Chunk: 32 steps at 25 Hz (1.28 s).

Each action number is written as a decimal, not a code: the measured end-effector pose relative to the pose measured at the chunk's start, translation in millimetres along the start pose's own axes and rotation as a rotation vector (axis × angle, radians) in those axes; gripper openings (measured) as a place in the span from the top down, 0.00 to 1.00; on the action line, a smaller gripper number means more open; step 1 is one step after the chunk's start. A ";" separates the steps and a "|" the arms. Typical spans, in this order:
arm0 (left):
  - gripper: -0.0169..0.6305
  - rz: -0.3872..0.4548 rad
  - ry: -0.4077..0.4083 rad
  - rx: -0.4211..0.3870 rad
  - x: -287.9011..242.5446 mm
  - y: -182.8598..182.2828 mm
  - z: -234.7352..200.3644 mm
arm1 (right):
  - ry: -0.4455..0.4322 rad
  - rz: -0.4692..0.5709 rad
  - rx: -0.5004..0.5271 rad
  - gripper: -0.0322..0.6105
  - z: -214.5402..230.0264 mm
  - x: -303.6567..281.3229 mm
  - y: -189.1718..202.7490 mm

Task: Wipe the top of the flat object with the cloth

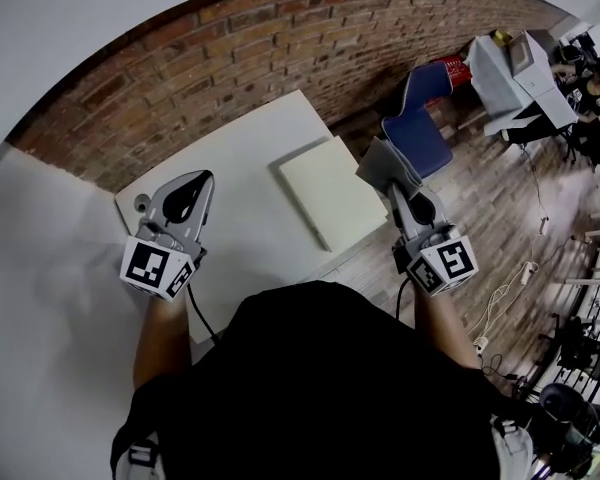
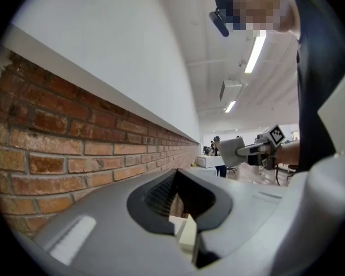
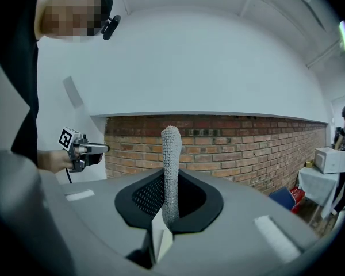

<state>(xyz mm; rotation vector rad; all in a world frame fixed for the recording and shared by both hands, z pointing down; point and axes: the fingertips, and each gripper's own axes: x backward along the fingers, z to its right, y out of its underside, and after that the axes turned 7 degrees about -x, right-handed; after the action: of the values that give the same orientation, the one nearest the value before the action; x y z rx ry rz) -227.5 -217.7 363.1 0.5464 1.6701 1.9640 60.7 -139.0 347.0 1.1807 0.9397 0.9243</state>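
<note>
Right gripper (image 3: 161, 236) jaws clench the grey cloth (image 3: 171, 160) at the flat object's (image 1: 328, 196) two o'clock; left gripper (image 2: 184, 235) jaws are pressed together, empty.

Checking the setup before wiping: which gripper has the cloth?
The right gripper: its jaws are shut on the grey cloth, whereas the left gripper is shut with nothing between its jaws.

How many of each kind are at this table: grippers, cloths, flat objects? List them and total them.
Grippers: 2, left gripper, right gripper.
Cloths: 1, the grey cloth in the right gripper's jaws.
Flat objects: 1, the cream flat object on the table.
Total: 4.
</note>
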 end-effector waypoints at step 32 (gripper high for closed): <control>0.97 -0.068 -0.123 -0.082 -48.2 -33.9 60.9 | -0.254 0.008 -0.005 0.93 80.4 -30.2 -15.5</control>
<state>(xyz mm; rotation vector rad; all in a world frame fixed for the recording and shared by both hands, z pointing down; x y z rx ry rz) -148.9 -195.1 340.6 0.5611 1.5066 1.9014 127.3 -195.3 345.2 1.2646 0.7279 0.7619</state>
